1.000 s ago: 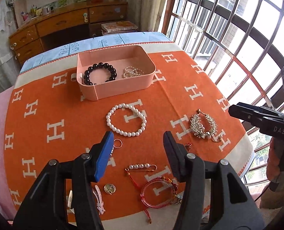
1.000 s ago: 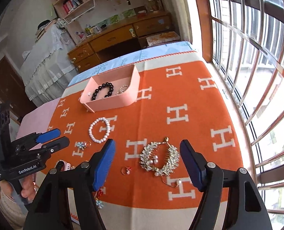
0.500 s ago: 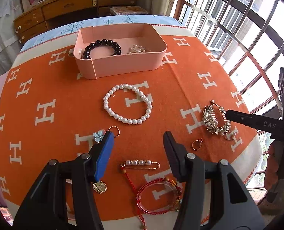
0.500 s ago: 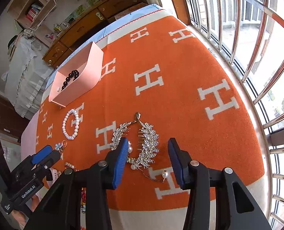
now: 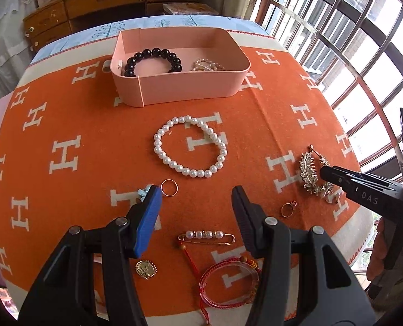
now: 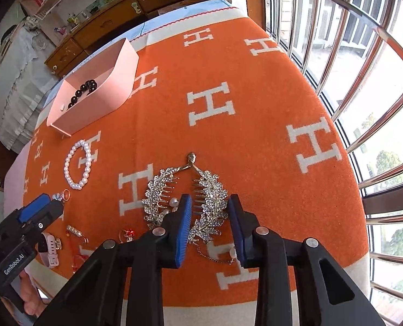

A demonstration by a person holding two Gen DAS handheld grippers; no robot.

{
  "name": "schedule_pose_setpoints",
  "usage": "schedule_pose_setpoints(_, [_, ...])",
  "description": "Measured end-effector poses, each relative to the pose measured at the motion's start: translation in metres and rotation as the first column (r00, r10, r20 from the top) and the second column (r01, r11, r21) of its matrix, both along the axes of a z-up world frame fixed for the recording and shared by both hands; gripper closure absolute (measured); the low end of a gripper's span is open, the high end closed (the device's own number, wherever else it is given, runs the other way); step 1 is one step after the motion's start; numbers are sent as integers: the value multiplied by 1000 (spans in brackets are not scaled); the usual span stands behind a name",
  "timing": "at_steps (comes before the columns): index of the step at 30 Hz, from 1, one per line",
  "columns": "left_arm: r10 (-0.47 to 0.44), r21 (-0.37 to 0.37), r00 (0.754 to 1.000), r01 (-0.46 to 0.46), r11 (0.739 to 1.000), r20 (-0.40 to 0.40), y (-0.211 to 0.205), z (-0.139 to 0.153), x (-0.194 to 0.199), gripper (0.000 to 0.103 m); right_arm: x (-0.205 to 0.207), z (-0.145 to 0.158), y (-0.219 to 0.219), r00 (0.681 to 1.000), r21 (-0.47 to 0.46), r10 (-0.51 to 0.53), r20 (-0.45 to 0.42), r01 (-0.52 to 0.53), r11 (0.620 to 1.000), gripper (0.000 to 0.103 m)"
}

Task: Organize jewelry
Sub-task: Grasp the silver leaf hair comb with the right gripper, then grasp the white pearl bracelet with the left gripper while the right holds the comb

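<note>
My right gripper (image 6: 209, 217) hangs over the leaf comb (image 6: 185, 198) with its jaws closing: the comb's right-hand leaf lies between my fingers (image 6: 183, 225), the left-hand leaf just outside the blue pad. I cannot quite tell whether the pads press the metal yet; I judge not. The comb's long axis runs straight away from me, its hinge at the far end and its chain trailing back under my fingers, so the jaws close across one leaf. My right hand is much the nearer; my left gripper (image 5: 196, 198) hangs well off to that side, jaws apart and empty, a pearl pin (image 5: 205, 235) below them and a pearl bracelet (image 5: 190, 146) beyond the tips.

The pink box (image 5: 179, 62), already holding a black bead bracelet (image 5: 152, 59), stands far ahead and to the left of my right fingers. Everything lies on an orange blanket (image 6: 256, 141) with white letters, soft under small pieces. A barred window runs along the right; wooden drawers stand past the box.
</note>
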State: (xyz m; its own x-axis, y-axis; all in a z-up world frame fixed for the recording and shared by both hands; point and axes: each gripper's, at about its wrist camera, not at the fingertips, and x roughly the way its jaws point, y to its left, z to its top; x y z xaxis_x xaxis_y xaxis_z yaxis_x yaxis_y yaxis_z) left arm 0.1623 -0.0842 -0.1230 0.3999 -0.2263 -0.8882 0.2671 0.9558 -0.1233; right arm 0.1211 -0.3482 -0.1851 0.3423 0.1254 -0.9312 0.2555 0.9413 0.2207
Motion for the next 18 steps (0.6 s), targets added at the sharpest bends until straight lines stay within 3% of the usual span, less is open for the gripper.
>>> schedule_pose_setpoints(6, [10,25,1000,-11,1000,8,4,1,5,52,-4,3,12,998,-80,48,34,-45,996,77])
schedule_pose_setpoints(13, [24,59,999,-22,998,-45,7,-3,40,52,4,6,9,996,-21,59,67,-58,998,77])
schedule_pose_setpoints(18, [57,86,990,-46,995,-129,7,-11,73,53,16,16,0,994,28,47,98,-50,998,77])
